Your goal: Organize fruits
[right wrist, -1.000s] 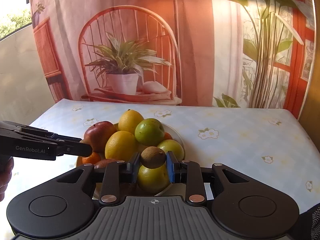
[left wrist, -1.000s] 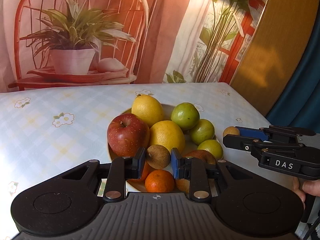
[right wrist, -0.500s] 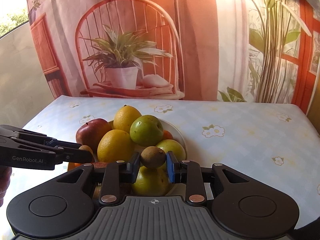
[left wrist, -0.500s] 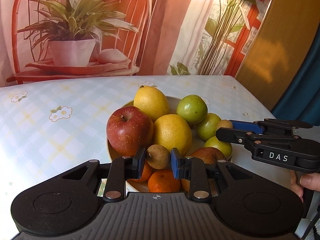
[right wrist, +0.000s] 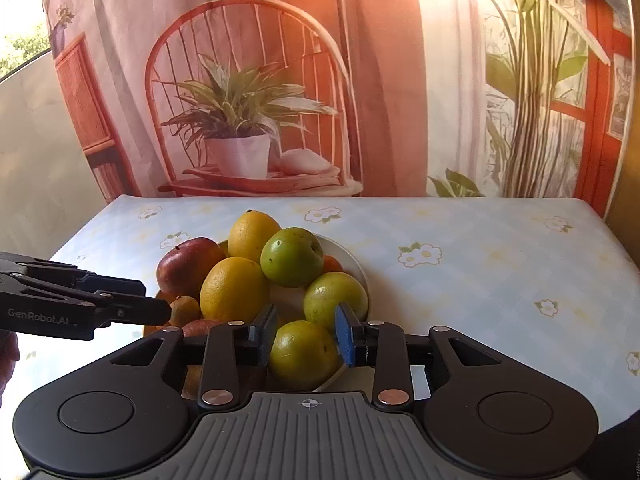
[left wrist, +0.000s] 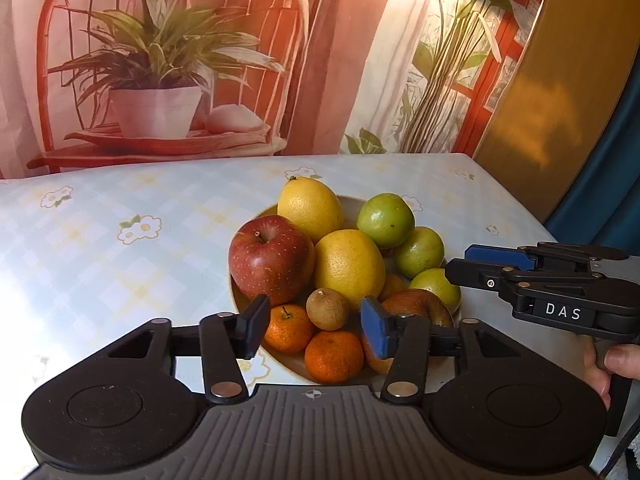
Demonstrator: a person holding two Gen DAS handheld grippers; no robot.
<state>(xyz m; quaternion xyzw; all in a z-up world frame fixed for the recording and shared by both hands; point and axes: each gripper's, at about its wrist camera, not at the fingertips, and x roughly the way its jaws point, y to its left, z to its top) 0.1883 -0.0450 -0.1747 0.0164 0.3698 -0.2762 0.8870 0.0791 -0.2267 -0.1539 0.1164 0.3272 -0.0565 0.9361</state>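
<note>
A white bowl (left wrist: 352,203) on the table holds a red apple (left wrist: 271,258), two lemons (left wrist: 349,269), several green fruits (left wrist: 385,220) and small oranges (left wrist: 334,356). A small brown fruit (left wrist: 327,308) rests on the pile. My left gripper (left wrist: 316,330) is open, its jaws apart on either side of that brown fruit. My right gripper (right wrist: 306,334) is open just above a green fruit (right wrist: 303,354) at the bowl's (right wrist: 358,266) near edge. The brown fruit it held earlier is not visible now. The right gripper also shows in the left wrist view (left wrist: 464,266).
The table (right wrist: 480,272) has a pale blue flowered cloth with room to the right and left of the bowl. A printed backdrop with a chair and plant (left wrist: 160,80) stands behind the table's far edge. The left gripper shows in the right wrist view (right wrist: 158,312).
Both grippers have opened. The left one let go of its brown fruit, which now rests on the pile. The right one released its brown fruit, now out of sight.
</note>
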